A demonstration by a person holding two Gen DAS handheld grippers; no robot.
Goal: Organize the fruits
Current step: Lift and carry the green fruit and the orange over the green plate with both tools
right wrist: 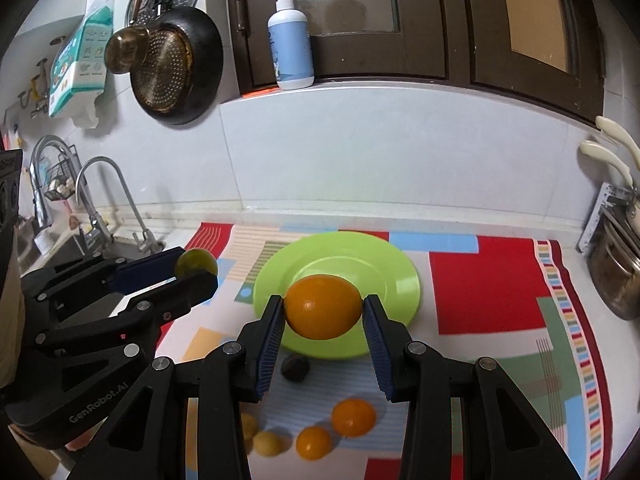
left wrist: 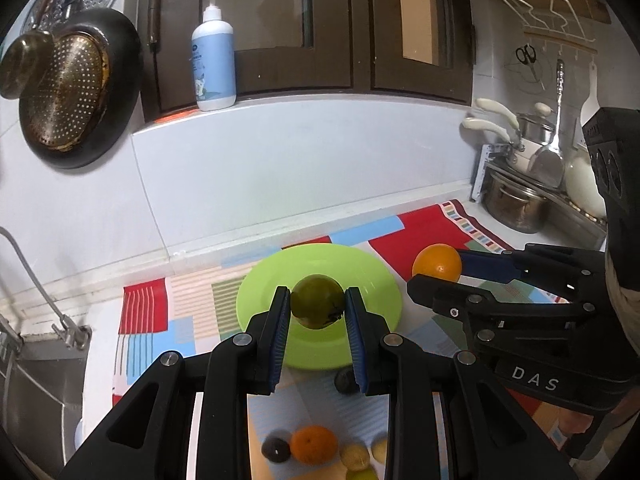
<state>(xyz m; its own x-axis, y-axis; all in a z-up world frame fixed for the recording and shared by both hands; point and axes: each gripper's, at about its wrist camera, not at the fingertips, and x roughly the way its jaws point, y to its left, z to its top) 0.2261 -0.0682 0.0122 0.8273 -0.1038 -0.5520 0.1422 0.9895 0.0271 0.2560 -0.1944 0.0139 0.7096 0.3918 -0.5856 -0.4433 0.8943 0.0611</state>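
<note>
A lime green plate lies on a patchwork mat. My left gripper is shut on a dark green round fruit, held above the plate's left part. My right gripper is shut on a large orange, held above the plate's near rim. On the mat in front of the plate lie a dark fruit, two small oranges and small yellow fruits.
The patchwork mat covers the counter. A sink with faucets is at the left. Pots stand at the right on a rack. A soap bottle sits on the ledge, and a pan hangs on the wall.
</note>
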